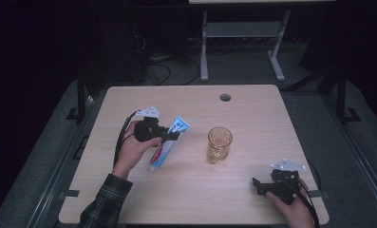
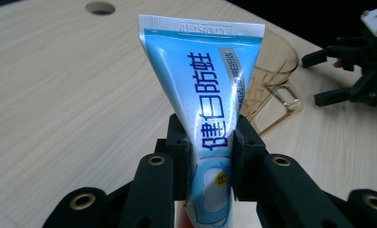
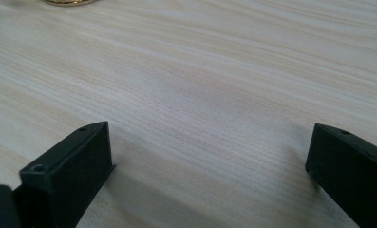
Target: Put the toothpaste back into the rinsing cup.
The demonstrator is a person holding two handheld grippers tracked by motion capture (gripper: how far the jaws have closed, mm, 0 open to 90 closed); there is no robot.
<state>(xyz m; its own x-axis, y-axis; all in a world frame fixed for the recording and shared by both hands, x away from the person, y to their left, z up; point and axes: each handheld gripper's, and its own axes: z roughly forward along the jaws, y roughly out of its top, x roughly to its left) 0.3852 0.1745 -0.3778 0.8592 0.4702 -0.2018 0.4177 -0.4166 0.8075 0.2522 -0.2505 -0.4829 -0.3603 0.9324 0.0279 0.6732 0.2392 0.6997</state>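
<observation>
Left gripper (image 1: 169,136) clamped across toothpaste tube (image 1: 167,142); long axis tilted toward amber cup (image 1: 219,144); right gripper (image 1: 256,186) agape, idle.

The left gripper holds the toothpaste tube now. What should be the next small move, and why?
Probably carry the toothpaste tube sideways toward the amber cup and lower it in. The left gripper is shut on the tube's middle, the tube looks lifted off the table, and the cup stands upright and open just beside it. The right gripper rests open, apart from both.
</observation>
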